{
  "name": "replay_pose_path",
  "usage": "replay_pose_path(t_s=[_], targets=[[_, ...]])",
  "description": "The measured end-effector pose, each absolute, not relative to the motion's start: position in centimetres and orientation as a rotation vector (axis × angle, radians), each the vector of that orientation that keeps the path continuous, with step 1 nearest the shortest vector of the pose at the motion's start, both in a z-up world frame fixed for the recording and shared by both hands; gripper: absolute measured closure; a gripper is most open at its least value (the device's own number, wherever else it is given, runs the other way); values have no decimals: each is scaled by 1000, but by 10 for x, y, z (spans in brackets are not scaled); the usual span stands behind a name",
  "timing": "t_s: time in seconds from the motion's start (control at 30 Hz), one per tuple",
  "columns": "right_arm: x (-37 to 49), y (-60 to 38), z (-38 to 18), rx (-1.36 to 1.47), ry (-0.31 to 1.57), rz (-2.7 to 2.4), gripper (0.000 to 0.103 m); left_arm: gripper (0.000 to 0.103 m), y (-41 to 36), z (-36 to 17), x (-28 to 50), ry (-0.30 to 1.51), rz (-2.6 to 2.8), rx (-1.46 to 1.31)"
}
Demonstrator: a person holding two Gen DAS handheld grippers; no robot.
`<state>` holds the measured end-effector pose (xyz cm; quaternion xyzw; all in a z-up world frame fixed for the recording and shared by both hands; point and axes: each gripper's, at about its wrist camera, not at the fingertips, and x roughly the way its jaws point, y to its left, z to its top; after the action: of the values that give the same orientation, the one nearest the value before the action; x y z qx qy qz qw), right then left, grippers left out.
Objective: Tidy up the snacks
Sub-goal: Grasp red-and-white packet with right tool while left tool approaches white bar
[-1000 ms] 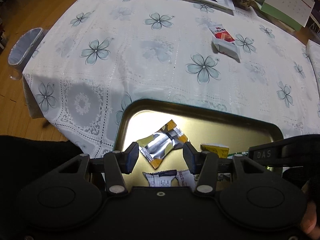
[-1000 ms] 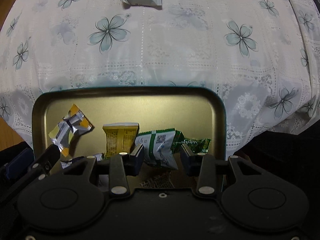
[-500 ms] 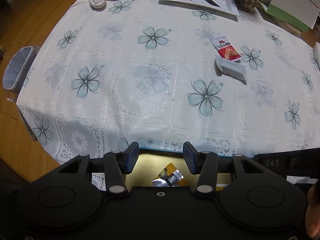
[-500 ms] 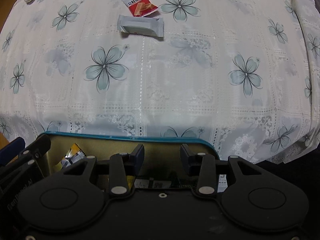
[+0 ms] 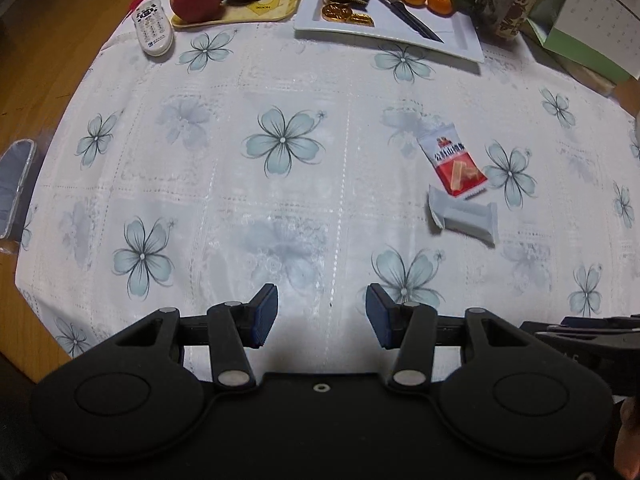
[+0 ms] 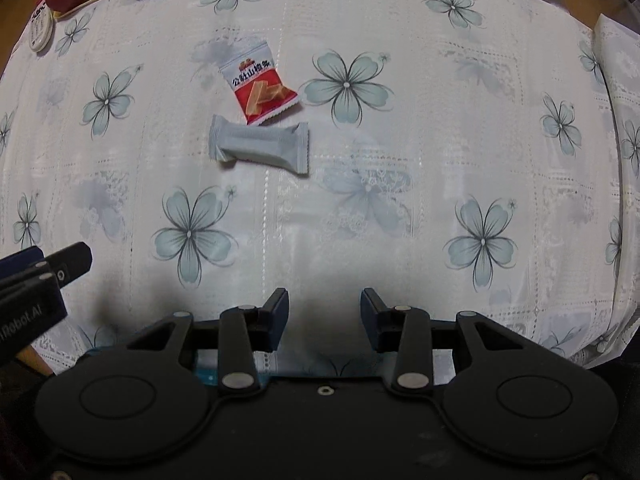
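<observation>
Left gripper (image 5: 322, 317): jaws apart, nothing between the pads, only flowered tablecloth (image 5: 280, 216) below.
Right gripper (image 6: 324, 318): jaws apart as well, empty (gap a little narrower than the left's).
Grey packet (image 6: 260, 149): flat on the cloth, well ahead of the right gripper and slightly to its left; long axis runs across that view, roughly parallel to the line between the two pads.
Red-and-white packet (image 6: 260, 86): just beyond the grey one, its lower corner touching or overlapping it (cannot tell which); long axis slanted.
From the left view: both packets lie far off to the right of the jaws, grey packet (image 5: 464, 220) nearer, red-and-white packet (image 5: 452, 164) behind.
Nearer hand: judged the right; packets sit almost on its centre line.
Coming move, judged: advance over the grey packet, then pinch across its short width, which needs a wrist roll.
Tin: only a teal edge (image 6: 208, 374) shows under the right gripper.
</observation>
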<state>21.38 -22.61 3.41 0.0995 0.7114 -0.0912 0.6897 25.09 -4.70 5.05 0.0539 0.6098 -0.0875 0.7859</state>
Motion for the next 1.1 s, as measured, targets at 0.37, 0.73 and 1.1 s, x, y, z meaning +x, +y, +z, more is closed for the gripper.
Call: replay_pose_path(t_s=[0.37,0.73,1.1], targets=[[285,-240,17,279,1512,-195,59,48,-38,23,309,1402,-133,29],[337,-215,-12,216,1434,-100,52,47,-44,26,315,1430,-173,-38],[343,-202,-36,95,1420,-80,52,47,-40,27,318,1410,-141,-36]])
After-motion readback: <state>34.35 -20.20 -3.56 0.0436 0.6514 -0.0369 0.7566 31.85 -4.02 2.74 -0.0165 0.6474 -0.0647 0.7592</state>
